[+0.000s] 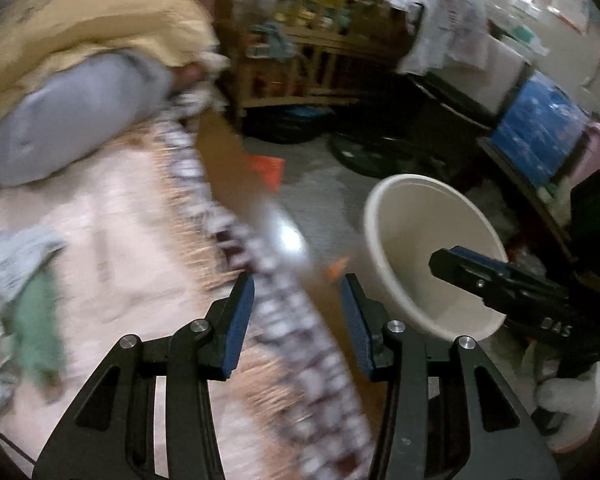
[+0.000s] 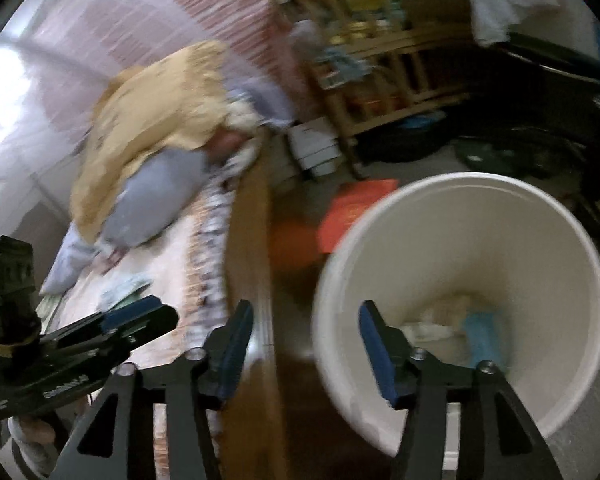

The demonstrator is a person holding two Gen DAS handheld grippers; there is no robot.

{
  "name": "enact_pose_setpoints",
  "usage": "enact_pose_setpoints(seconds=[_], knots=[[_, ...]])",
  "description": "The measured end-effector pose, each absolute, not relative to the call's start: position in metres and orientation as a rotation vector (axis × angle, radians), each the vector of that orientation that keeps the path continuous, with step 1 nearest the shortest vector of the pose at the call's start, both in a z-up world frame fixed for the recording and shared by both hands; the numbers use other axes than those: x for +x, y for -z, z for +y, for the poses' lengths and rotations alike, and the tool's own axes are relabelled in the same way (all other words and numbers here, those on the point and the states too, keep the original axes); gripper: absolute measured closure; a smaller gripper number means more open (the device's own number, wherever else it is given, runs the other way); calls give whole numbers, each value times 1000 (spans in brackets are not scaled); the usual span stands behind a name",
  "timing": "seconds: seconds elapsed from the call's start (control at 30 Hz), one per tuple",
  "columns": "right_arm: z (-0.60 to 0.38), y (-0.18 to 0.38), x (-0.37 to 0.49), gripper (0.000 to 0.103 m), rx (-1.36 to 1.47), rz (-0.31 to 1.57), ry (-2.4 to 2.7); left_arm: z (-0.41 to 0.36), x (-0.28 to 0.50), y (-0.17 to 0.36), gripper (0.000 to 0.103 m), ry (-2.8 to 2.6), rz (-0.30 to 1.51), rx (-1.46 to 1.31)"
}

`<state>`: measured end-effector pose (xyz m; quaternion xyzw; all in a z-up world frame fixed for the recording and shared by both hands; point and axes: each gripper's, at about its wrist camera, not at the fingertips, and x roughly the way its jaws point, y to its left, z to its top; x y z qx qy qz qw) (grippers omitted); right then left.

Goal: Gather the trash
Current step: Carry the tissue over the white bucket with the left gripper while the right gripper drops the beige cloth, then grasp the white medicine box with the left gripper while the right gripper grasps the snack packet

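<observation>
**Step: between drops, next pickup pending**

Left gripper (image 1: 298, 322) and right gripper (image 2: 306, 344) stand part open, nothing between the pads. The white bucket (image 2: 540, 216) on the floor beside the bed edge contains paper scraps (image 2: 428, 326). Next: target the crumpled paper (image 1: 20, 256) on the bed (image 1: 112, 216).

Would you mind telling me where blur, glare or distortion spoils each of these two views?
Left wrist view: motion blur smears the patterned bed edging and the wooden shelf; the black gripper fingers stay sharp. Right wrist view: blown-out glare at the left edge, the round white plastic bin soft and fisheye-stretched, corners vignetted.
</observation>
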<state>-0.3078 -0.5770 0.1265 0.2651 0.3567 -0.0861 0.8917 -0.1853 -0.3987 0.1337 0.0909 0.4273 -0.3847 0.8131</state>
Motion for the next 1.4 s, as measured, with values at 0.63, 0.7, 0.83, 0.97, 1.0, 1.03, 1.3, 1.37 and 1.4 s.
enact_pose_setpoints(seconds=[0.63, 0.7, 0.83, 0.97, 1.0, 1.03, 1.3, 1.37, 1.4], knots=[[-374, -121, -141, 35, 401, 871, -187, -131, -109, -132, 60, 327, 921, 22], [-365, -121, -129, 33, 403, 874, -193, -115, -105, -129, 59, 303, 933, -2], [-339, -119, -78, 30, 406, 898, -198, -93, -96, -121, 57, 273, 959, -55], [-319, -108, -28, 23, 390, 938, -157, -83, -86, -116, 56, 271, 975, -105], [-313, -100, -12, 23, 380, 966, -141, -82, -82, -114, 55, 271, 979, -117], [-308, -87, 3, 23, 371, 1016, -141, -81, -79, -112, 55, 273, 984, -130], [-327, -67, -11, 34, 365, 1082, -174, -95, -54, -83, 53, 320, 1048, -229], [-339, -61, -16, 34, 418, 1095, -202, -100, -49, -75, 53, 323, 1058, -243], [-342, -58, -17, 36, 457, 1096, -224, -103, -47, -71, 53, 322, 1064, -247]])
